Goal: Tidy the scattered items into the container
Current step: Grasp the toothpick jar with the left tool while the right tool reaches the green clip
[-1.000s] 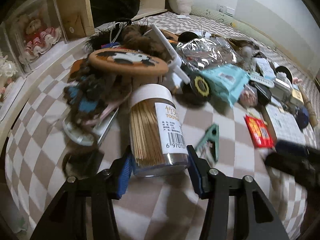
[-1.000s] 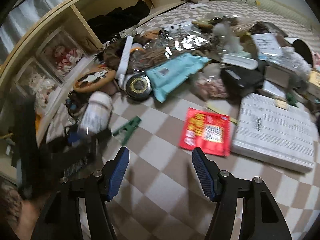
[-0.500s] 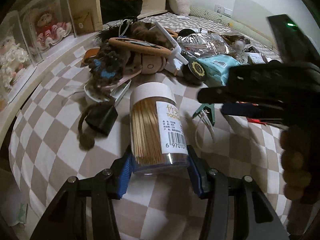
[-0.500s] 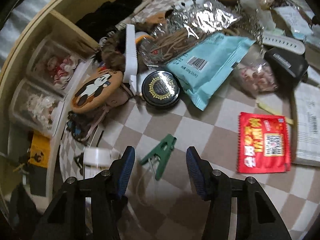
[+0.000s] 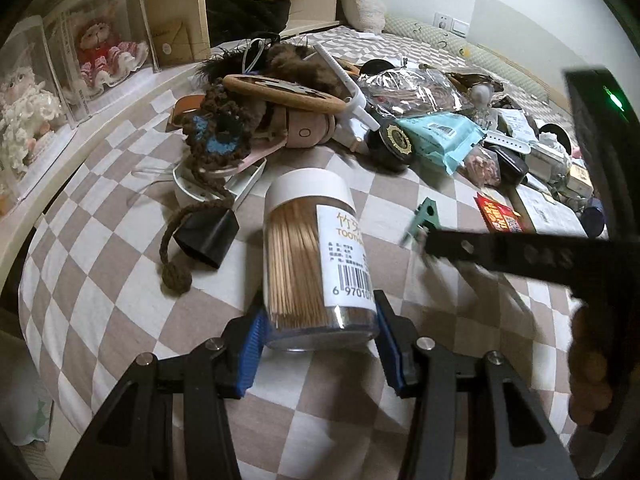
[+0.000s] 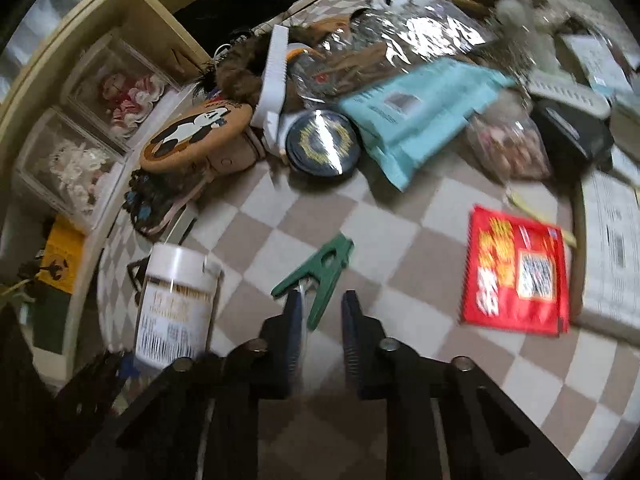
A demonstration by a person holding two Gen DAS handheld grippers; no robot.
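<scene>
On the checked bed (image 5: 120, 216) we grip the toothpick jar (image 5: 316, 256) in the left tool (image 5: 320, 354), the right tool (image 6: 320, 320) has just been closing on the green clip (image 6: 316, 276), and no container shows while the far clutter waits.

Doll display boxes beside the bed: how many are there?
2, side by side on the ledge: red-dressed doll box and white doll box. Others may be hidden.
</scene>
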